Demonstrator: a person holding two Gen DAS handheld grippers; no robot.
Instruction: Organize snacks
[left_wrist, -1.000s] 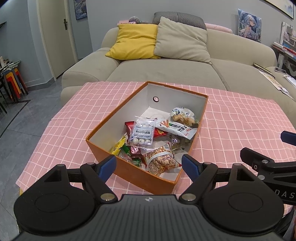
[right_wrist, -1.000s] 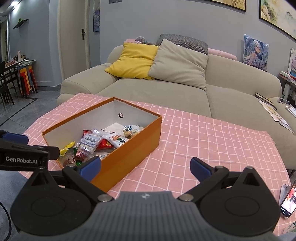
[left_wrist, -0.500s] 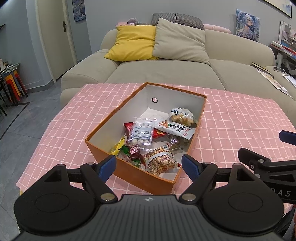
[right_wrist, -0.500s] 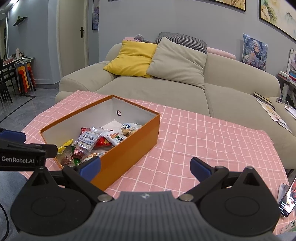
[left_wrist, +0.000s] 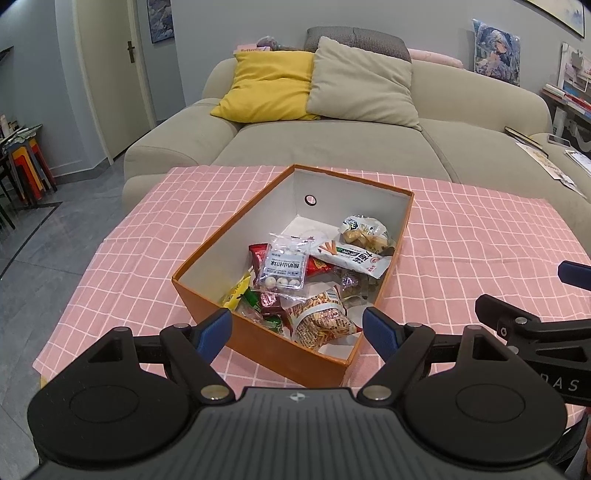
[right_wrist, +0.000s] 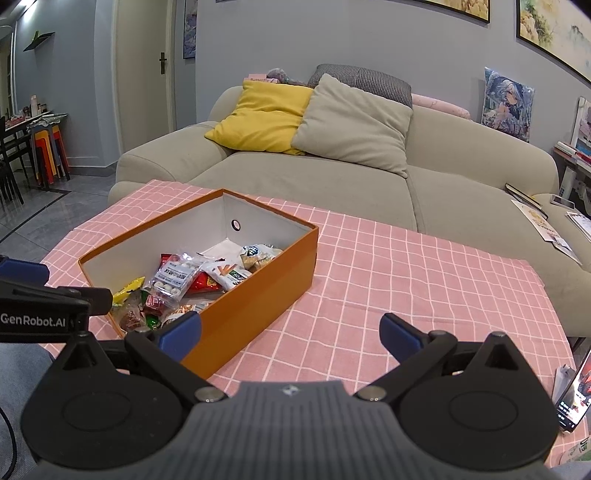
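Both tongs stand wide and carry nothing: the left tongs (left_wrist: 297, 328) hang just short of the near end of the orange box (left_wrist: 280, 352), aimed along its length, and the right tongs (right_wrist: 290, 329) hang beside its long right wall, over bare pink checked cloth (right_wrist: 406, 280) on the desk. The snacks (left_wrist: 310, 273) all lie loose inside the box, heaped toward the near end and the right wall; the far left corner shows bare white lining. A clear packet of white balls (left_wrist: 282, 266) lies on top of the heap, with a white carrot-print pack (left_wrist: 351, 258) just beside it toward the far end and a patterned bag (left_wrist: 319, 321) nearest the left tongs. No snack shows on the cloth outside the box, so collection appears complete. Judged from their empty, spread stance back from the rim, both tongs are idle or set for a fresh reach into the box; which one cannot be told
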